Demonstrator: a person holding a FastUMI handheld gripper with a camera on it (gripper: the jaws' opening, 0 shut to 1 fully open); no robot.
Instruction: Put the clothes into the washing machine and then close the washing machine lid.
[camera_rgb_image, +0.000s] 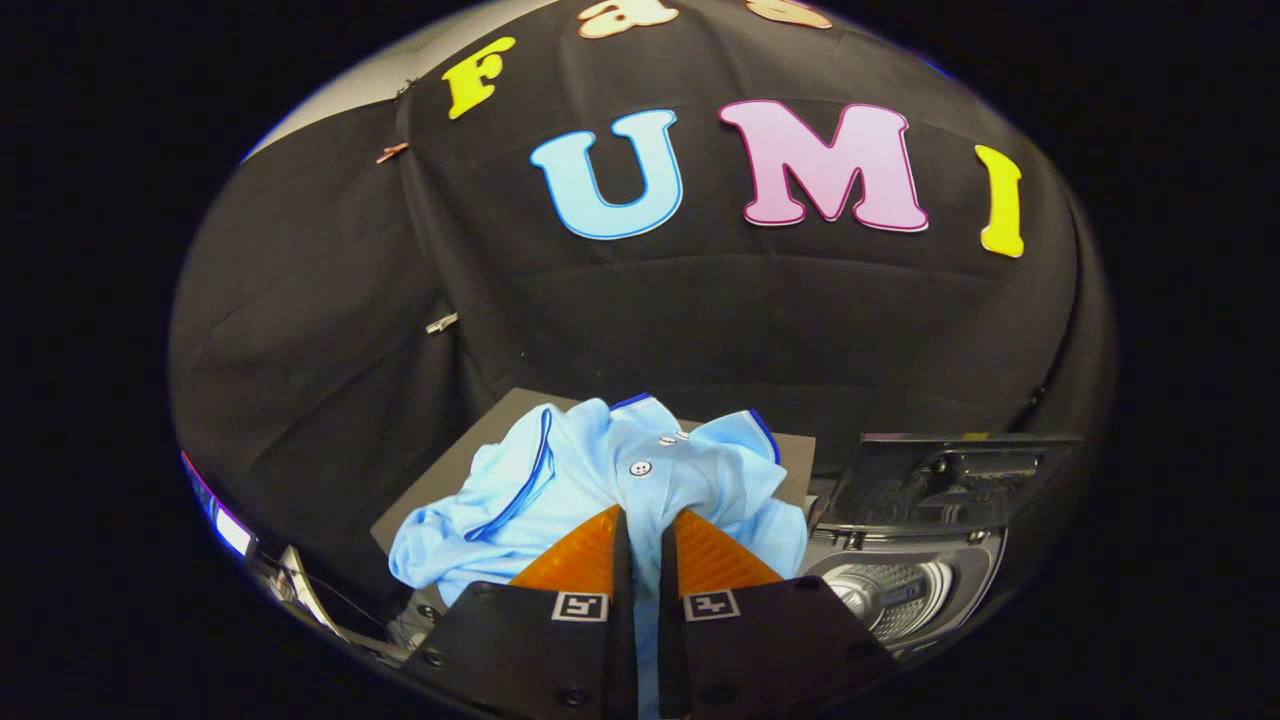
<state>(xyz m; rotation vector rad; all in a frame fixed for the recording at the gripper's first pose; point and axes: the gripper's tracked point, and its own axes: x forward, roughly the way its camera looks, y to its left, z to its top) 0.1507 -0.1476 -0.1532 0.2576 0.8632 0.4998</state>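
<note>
Between the two fingers of the hand-held gripper a fold of a light blue shirt is pinched; the fingers are drawn nearly together, with only a thin strip of blue cloth seen in the narrow gap, and both are pressed on the fabric. Just ahead of the fingertips the shirt is bunched in a loose heap, spreading to both sides of the fingers. To the right of the fingers, and near them, the washing machine is seen with its lid raised and tilted back, so that the round drum opening is left uncovered; the right edge of the shirt is just beside the machine's rim, though contact cannot be judged. Open room is left to the left of the heap, where a bare strip of a dark mat is seen.

The shirt is made of pale blue cloth trimmed with darker blue piping along the collar and sleeve edges, and a placket with small white buttons is turned upward just beyond the fingertips. The cloth is creased and folded over itself.

The heap is carried by the flat dark mat, whose far edge is seen beyond the shirt. Black cloth is hung behind everything as the booth's wall.
</note>
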